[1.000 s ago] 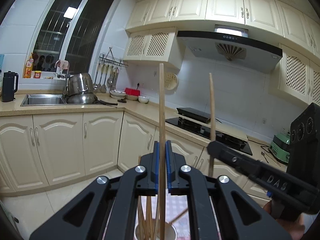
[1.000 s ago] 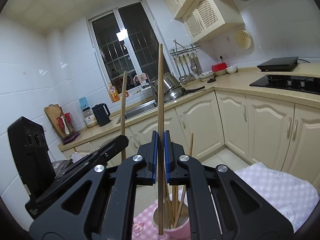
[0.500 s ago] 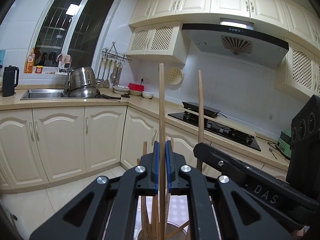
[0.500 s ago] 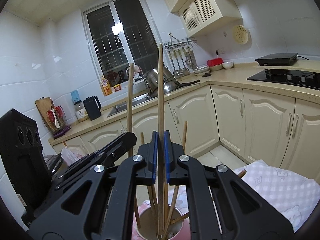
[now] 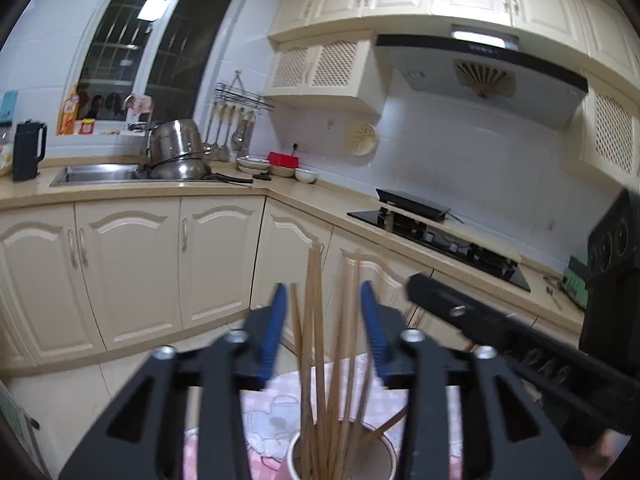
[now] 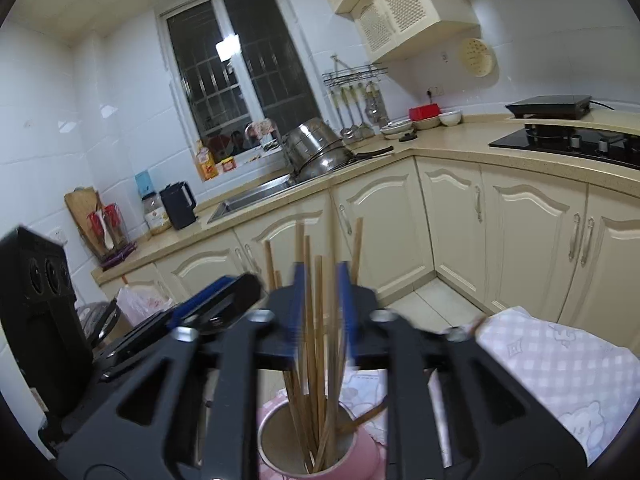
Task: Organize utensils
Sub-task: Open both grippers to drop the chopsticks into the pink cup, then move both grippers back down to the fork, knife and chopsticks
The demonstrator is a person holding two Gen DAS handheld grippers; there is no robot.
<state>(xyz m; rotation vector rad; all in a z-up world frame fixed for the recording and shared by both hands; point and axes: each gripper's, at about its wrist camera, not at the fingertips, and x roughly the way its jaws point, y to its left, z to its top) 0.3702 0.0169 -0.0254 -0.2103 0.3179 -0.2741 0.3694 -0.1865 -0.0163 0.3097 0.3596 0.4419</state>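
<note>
Both your grippers hang right over the cup (image 6: 320, 446), and both are spread wide with nothing pinched between the blue pads. Your left gripper (image 5: 323, 320) frames the bundle of chopsticks (image 5: 320, 360) from above; your right gripper (image 6: 322, 300) does the same from its side. The chopsticks stand in the cup, leaning loosely against each other and the rim, one lying far over to the side. The cup sits on a pink checked cloth (image 6: 560, 368).

By my reading, this is the drop-off step: the sticks are in the cup and your grips are let go. Next, lift both grippers straight up and clear, so no pad catches a stick top and tips the cup. Whether more utensils wait on the cloth, neither view shows.

Beyond stand the cream cabinets (image 5: 132, 264), then the sink (image 5: 96, 174) with stacked steel pots (image 5: 178, 152) and the stove (image 5: 440, 236).
</note>
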